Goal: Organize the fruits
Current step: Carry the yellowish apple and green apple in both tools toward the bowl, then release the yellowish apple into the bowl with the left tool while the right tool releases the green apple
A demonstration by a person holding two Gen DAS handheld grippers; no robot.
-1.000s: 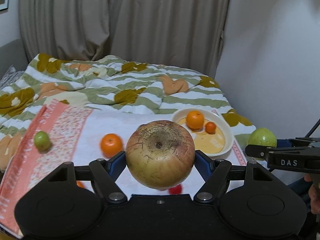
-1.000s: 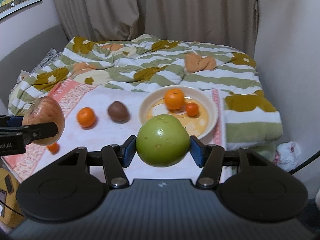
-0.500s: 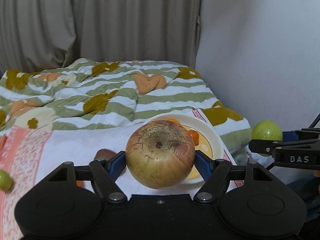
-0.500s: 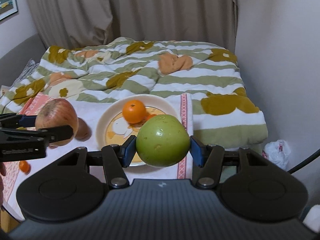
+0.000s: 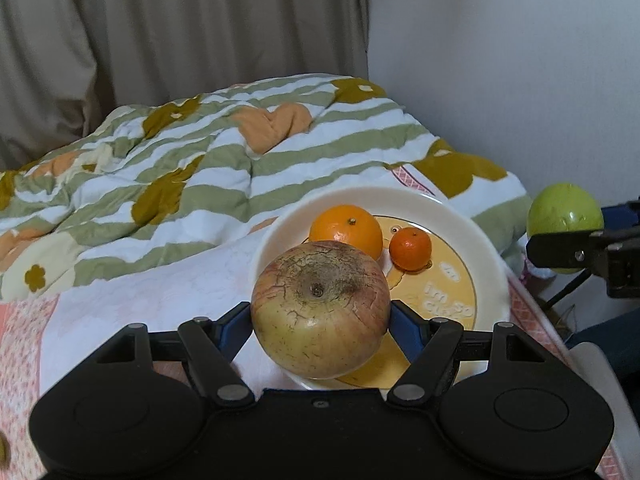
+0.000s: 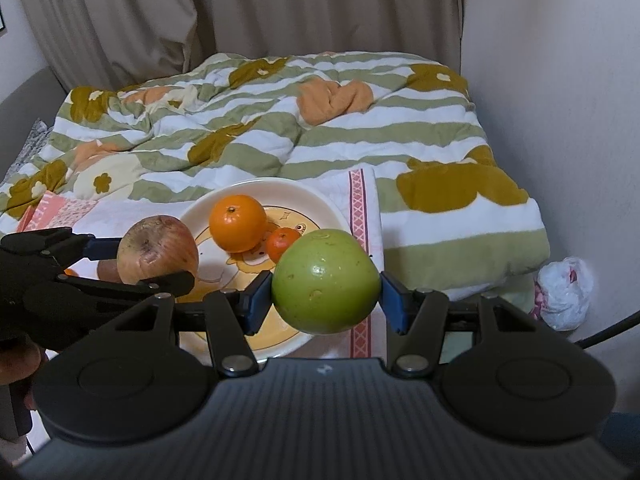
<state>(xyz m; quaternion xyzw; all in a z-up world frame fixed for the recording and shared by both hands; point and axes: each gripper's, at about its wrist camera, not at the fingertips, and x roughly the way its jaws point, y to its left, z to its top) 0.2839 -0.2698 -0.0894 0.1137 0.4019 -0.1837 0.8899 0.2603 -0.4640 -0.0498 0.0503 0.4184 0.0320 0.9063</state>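
Observation:
My left gripper (image 5: 320,322) is shut on a large reddish-yellow apple (image 5: 320,308), held over the near left rim of a cream plate (image 5: 490,256). On that plate lie a big orange (image 5: 346,230) and a small mandarin (image 5: 410,248). My right gripper (image 6: 326,300) is shut on a green apple (image 6: 326,280), hanging over the plate's (image 6: 248,190) near right rim. In the right wrist view the left gripper (image 6: 158,270) with its reddish-yellow apple (image 6: 158,250) sits at the left; the orange (image 6: 238,222) and mandarin (image 6: 282,242) lie between. The green apple (image 5: 564,218) also shows far right in the left wrist view.
The plate rests on a white cloth with pink borders (image 6: 362,204) spread over a green-striped duvet (image 6: 320,132). A brown fruit (image 6: 108,272) peeks out behind the left gripper. A wall (image 6: 560,80) runs close on the right, with a white plastic bag (image 6: 564,292) on the floor.
Both grippers have travelled right and down towards the plate with their apples held. The plate now looms larger; the loose orange and small green fruit on the cloth have slid out of view.

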